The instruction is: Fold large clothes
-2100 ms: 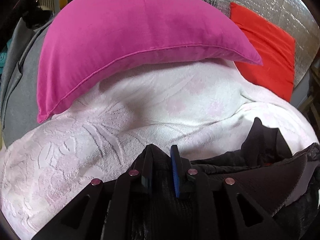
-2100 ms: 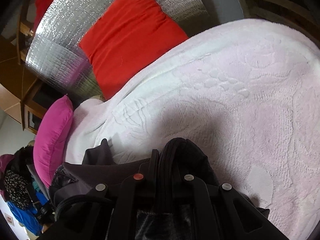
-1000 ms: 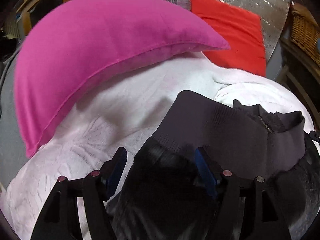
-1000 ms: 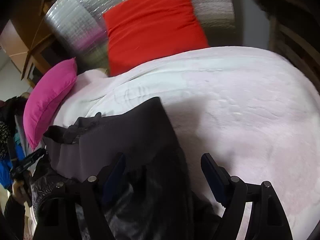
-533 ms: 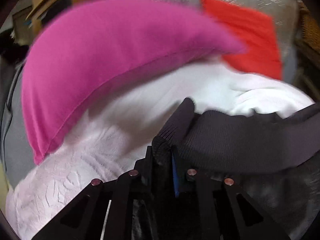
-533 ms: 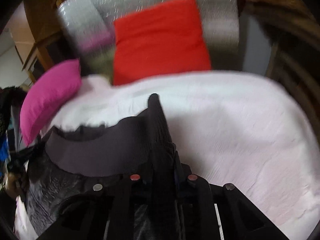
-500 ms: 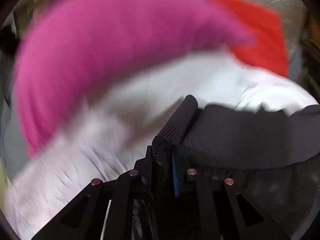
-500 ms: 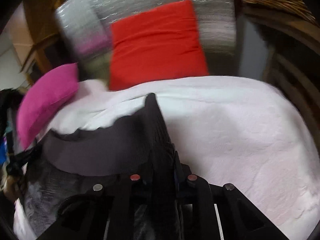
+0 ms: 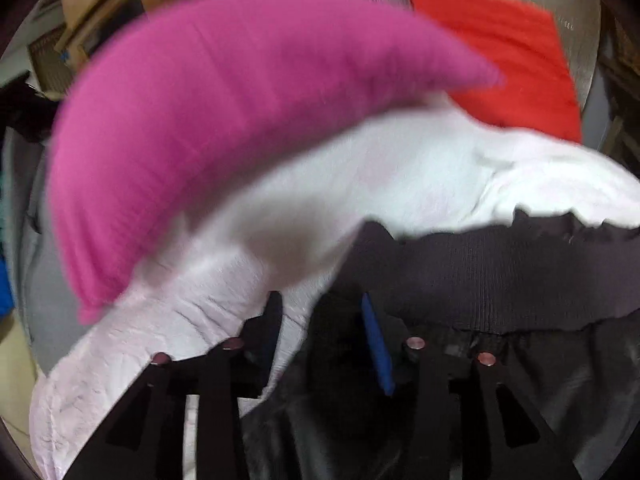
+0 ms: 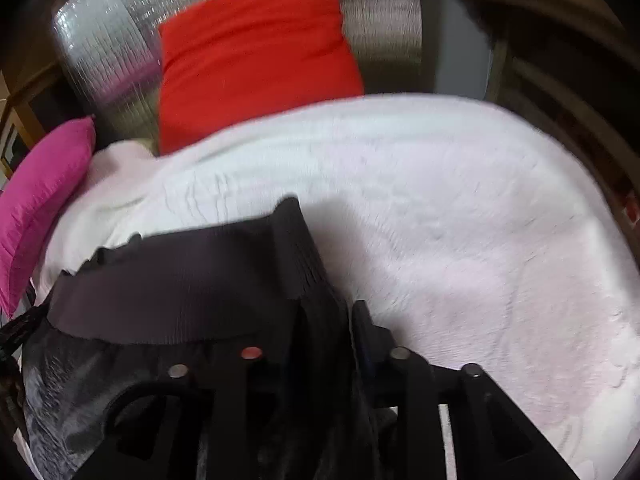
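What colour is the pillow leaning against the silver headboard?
Red pillow; it shows best in the right wrist view.

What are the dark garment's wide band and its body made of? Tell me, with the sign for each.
Band: looks like matte ribbed knit, probably elastic; fine parallel ribs show. Body below it: seemingly a thin, glossy synthetic shell, judging by its sheen and crinkles. Motion blur leaves both uncertain.

Both grippers' jaws opening, angled downward
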Action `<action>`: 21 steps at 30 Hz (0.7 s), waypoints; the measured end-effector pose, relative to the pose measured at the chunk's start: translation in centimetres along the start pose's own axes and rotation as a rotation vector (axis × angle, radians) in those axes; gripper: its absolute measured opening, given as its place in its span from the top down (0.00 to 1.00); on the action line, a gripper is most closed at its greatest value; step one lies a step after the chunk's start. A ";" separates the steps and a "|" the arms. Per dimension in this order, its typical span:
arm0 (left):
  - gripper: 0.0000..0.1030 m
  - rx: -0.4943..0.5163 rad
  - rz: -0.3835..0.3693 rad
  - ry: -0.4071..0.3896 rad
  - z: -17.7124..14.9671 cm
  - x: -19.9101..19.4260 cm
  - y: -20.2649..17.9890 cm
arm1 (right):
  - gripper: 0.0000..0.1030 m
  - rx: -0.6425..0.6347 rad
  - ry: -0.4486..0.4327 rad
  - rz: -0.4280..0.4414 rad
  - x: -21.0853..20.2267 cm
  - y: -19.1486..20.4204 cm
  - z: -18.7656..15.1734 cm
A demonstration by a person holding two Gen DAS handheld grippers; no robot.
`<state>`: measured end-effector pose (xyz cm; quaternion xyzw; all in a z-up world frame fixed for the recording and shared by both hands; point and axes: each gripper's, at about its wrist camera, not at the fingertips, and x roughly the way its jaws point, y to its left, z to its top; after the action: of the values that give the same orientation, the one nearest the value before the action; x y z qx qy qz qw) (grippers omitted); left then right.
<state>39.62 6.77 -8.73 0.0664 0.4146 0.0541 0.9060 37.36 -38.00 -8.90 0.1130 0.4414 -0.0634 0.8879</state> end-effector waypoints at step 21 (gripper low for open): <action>0.41 0.157 -0.113 0.042 -7.0 -5.0 -9.3 | 0.41 -0.344 0.023 -0.013 -0.7 11.0 -6.6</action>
<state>31.42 -2.64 -11.09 0.1126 0.4396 -0.0286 0.8906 34.15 -25.64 -10.58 -0.0430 0.4566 0.0086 0.8886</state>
